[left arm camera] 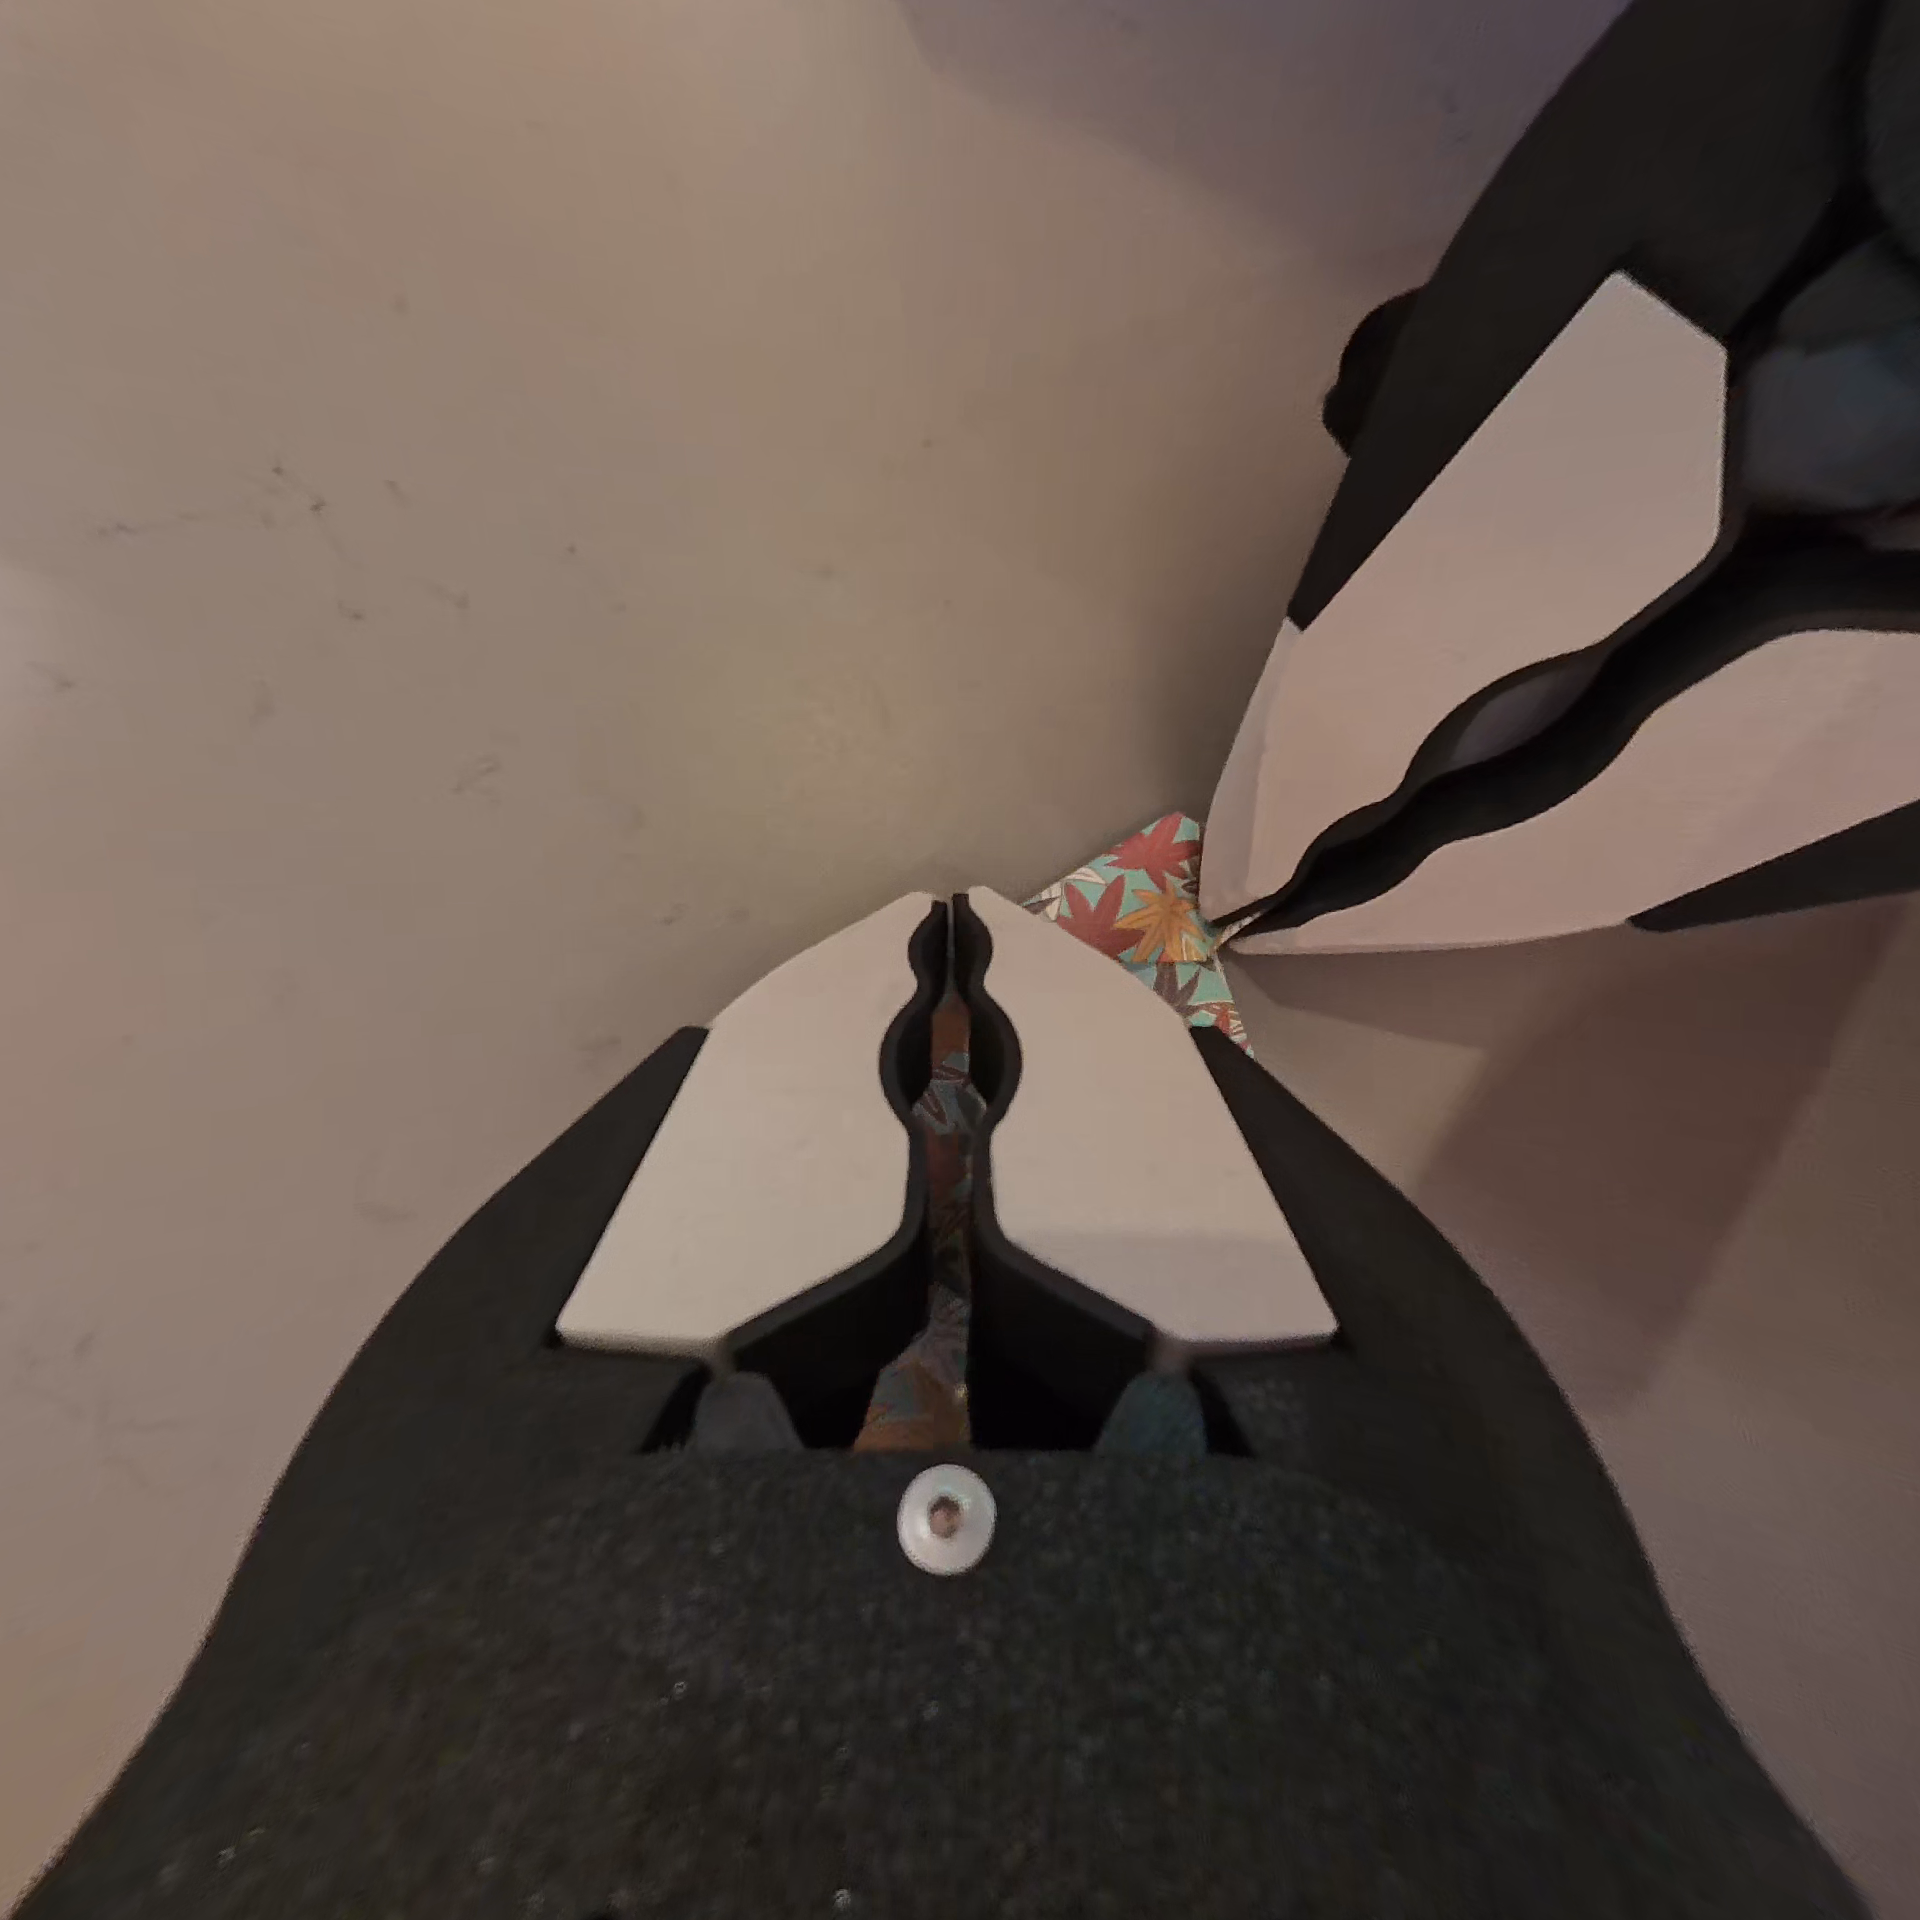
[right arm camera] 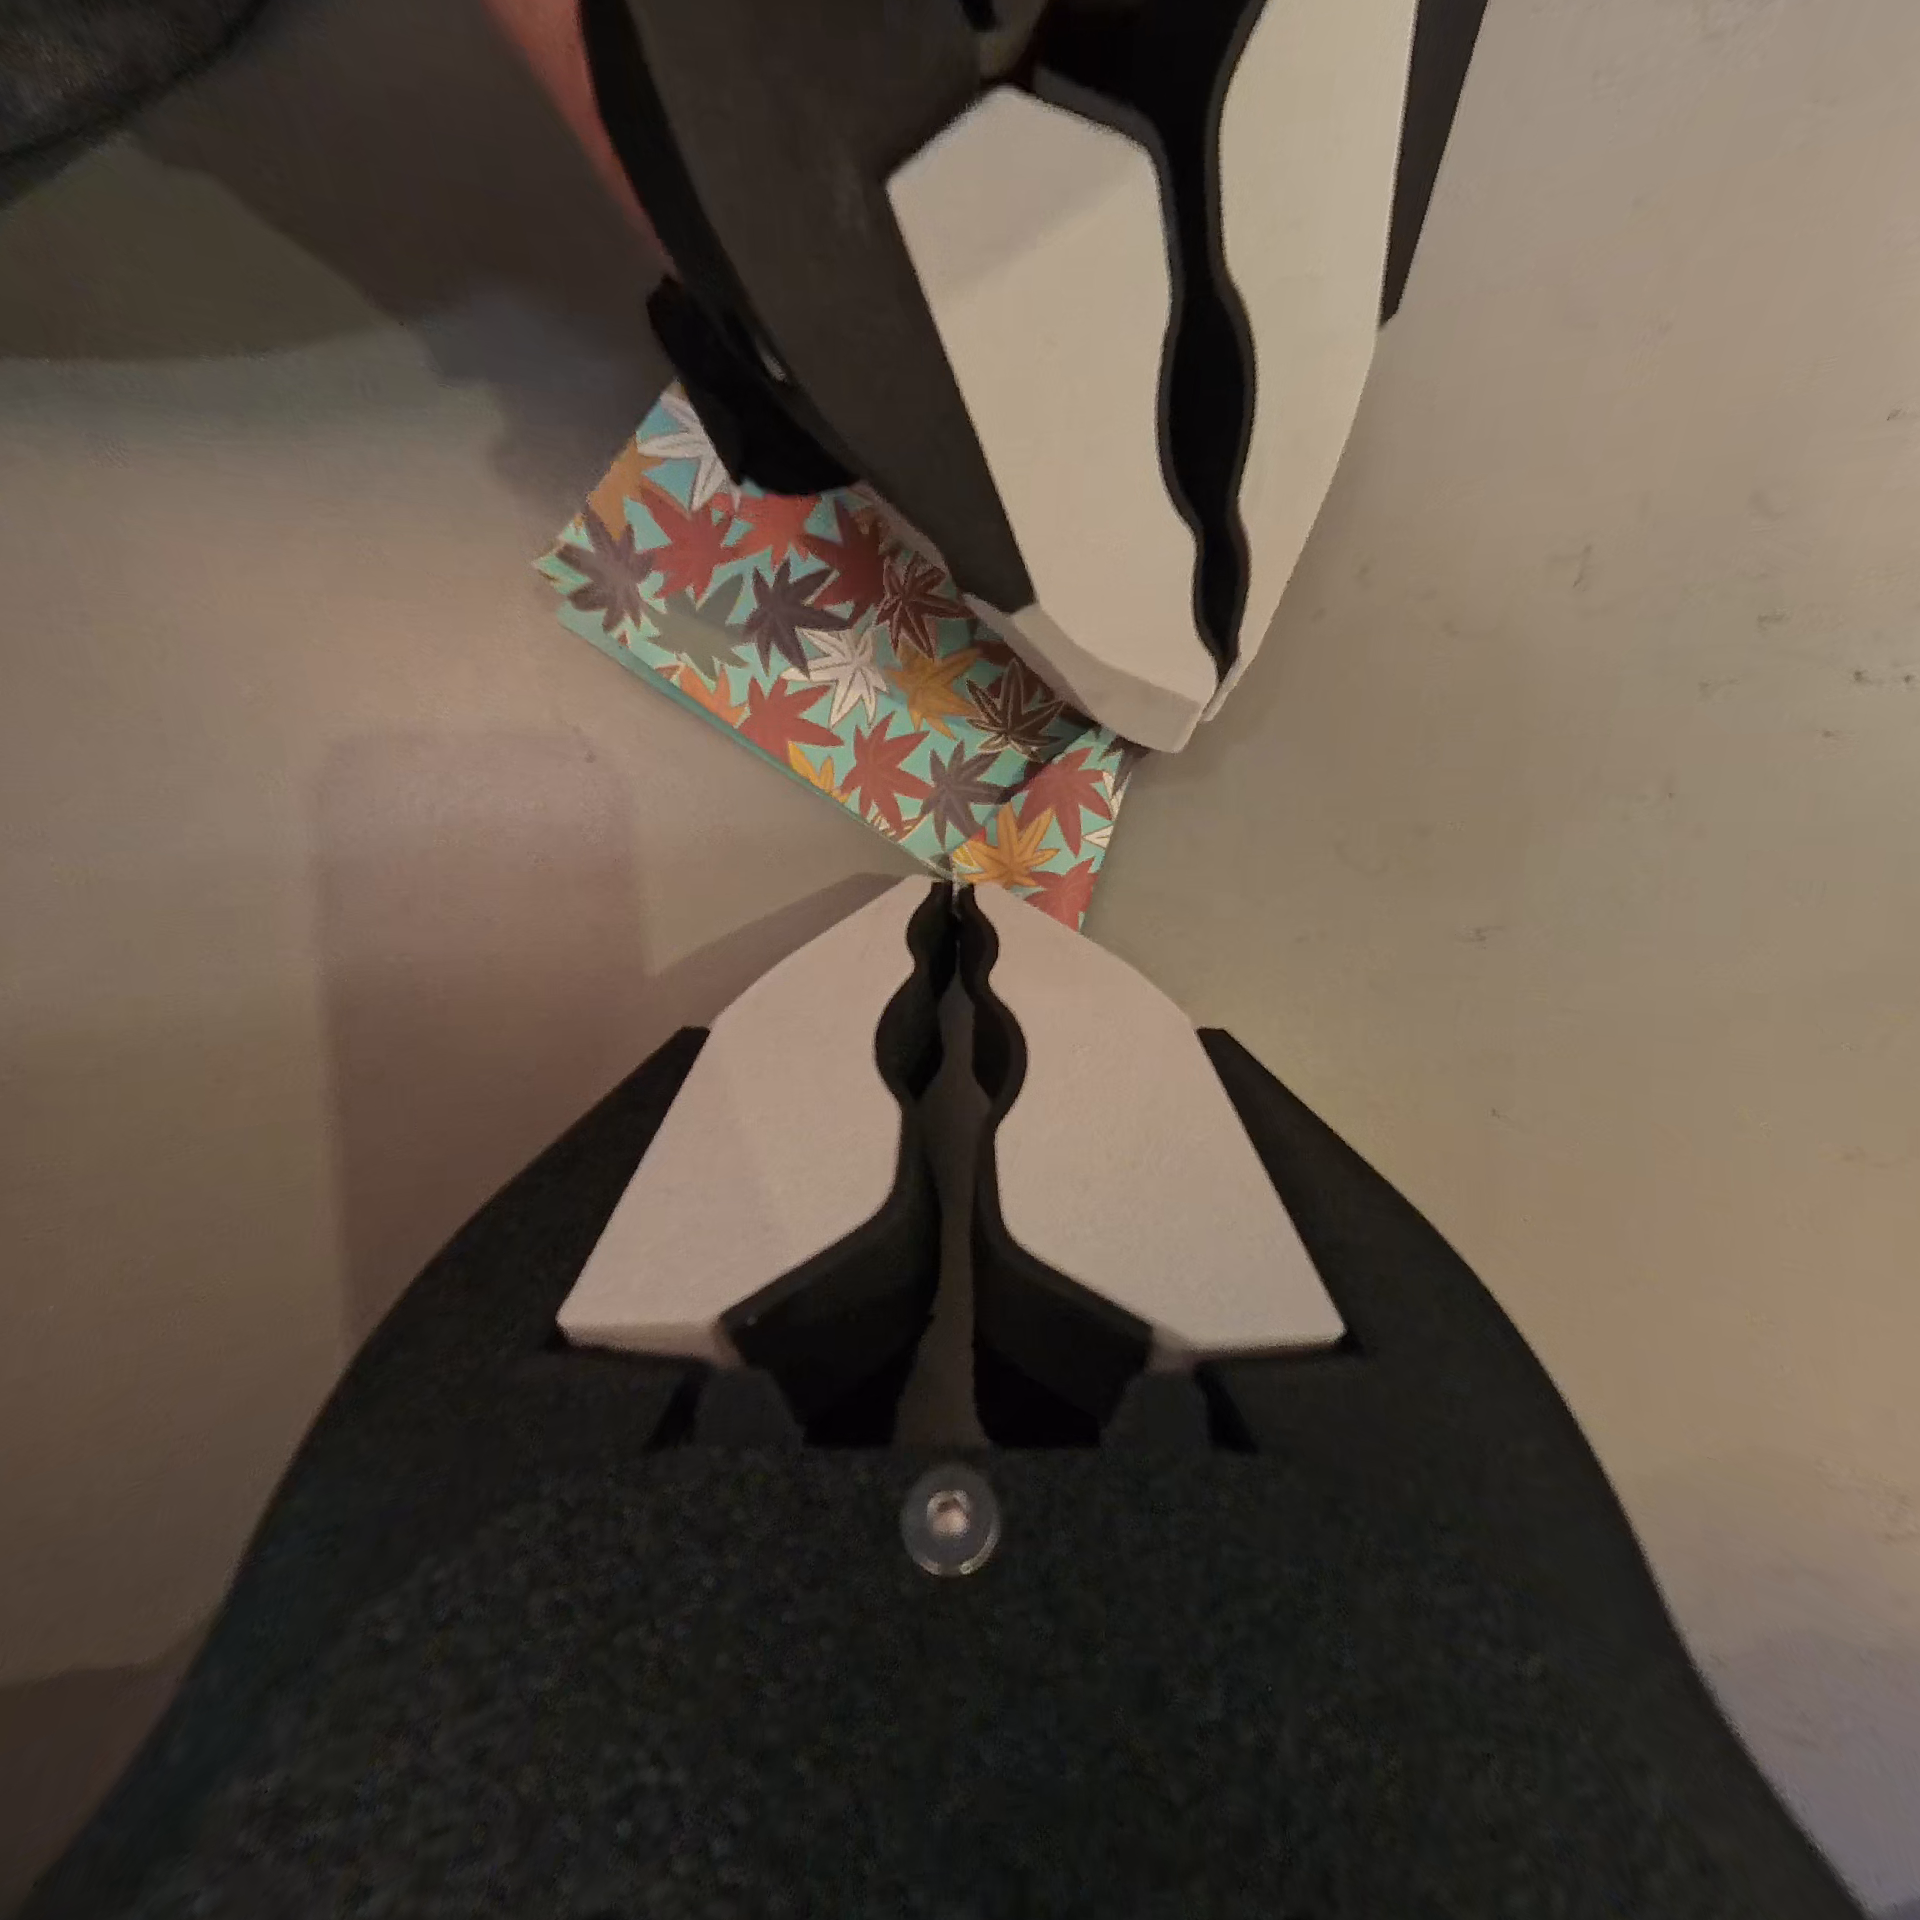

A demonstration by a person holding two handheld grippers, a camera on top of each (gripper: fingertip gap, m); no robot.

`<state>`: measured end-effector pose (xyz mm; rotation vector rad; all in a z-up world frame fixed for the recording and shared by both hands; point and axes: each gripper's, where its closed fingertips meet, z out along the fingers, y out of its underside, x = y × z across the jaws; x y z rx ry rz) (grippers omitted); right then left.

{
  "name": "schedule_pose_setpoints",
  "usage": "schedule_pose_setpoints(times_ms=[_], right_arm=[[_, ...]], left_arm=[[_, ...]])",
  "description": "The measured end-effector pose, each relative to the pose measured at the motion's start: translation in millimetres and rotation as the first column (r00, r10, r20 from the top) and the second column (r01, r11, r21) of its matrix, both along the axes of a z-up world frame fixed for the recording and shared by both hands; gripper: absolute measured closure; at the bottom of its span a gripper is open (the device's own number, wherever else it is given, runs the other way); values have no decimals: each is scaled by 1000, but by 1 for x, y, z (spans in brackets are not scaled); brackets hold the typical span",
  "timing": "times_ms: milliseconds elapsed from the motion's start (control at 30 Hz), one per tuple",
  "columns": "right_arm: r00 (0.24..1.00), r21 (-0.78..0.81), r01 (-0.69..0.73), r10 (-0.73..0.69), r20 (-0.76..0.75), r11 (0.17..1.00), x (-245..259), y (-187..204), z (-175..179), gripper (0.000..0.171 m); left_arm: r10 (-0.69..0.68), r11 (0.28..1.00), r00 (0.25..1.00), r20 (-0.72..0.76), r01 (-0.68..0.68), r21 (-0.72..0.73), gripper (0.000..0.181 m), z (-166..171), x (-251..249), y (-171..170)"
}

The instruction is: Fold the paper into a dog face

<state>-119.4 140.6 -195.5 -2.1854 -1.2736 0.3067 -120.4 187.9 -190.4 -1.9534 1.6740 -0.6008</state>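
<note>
The folded paper [right arm camera: 831,665], teal with coloured maple leaves, lies flat on the beige table [right arm camera: 1558,935]. My right gripper [right arm camera: 951,899] is shut, its tips pinching the paper's near edge beside a corner. My left gripper [right arm camera: 1210,696] comes in from above, shut, its tips resting at the paper's right edge and its body covering part of the sheet. In the left wrist view, my left gripper [left arm camera: 954,904] is shut. The paper [left arm camera: 1143,894] shows beside it and through the gap under its fingers. The right gripper [left arm camera: 1226,925] grips the paper's tip there.
The beige table [left arm camera: 520,520] has faint scuffs and nothing else on it in view. A dark grey blurred shape [right arm camera: 83,83] fills the top left corner of the right wrist view. The two grippers are close together over the paper. The left gripper's tips are roughly 5 cm from the right gripper's.
</note>
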Motion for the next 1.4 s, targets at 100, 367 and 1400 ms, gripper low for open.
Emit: schedule_pose_setpoints(times_ms=[100, 367, 1400], right_arm=[[1000, 3, 1, -1, 5, 1000, 0, 0, 0, 171], [1000, 4, 1, -1, 2, 1000, 0, 0, 0, 171], [992, -78, -113, 108, -64, 991, -9, -21, 1, 141]], left_arm=[[1, 1000, 1000, -3, -1, 13, 179, 4, -2, 0], [-47, 997, 999, 1, 47, 62, 181, 12, -18, -20], [-11, 1000, 1000, -10, 10, -27, 181, -3, -13, -19]])
